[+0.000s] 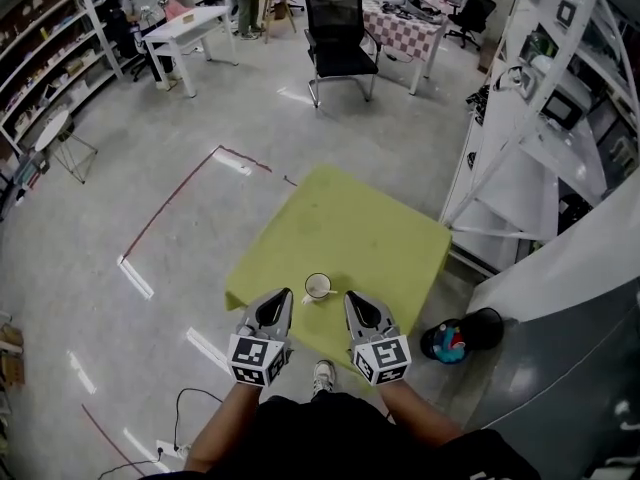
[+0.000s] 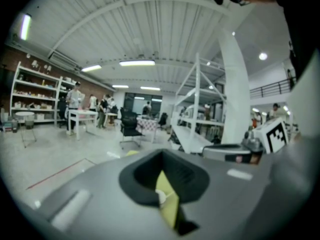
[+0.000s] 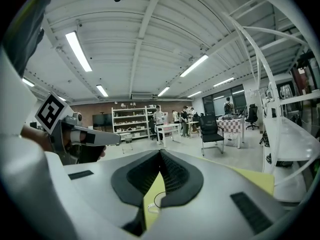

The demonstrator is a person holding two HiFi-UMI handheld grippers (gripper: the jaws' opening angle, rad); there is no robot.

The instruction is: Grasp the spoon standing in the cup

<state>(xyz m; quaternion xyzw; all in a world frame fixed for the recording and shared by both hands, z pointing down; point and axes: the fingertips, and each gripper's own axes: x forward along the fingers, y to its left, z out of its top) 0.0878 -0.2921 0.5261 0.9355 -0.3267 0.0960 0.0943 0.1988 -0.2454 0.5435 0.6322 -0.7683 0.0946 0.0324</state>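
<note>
Head view shows the white cup on the green desk, just ahead of and between the tips of the left gripper and right gripper, touching neither; the spoon is too small to tell apart from the cup. Left gripper view shows jaws clenched on nothing, with a sliver of cup below their tips. Right gripper view shows jaws likewise clenched and empty, the cup's rim low in their gap.

A yellow-green bench stands on the grey floor. One white cup sits on it, near its front edge.
</note>
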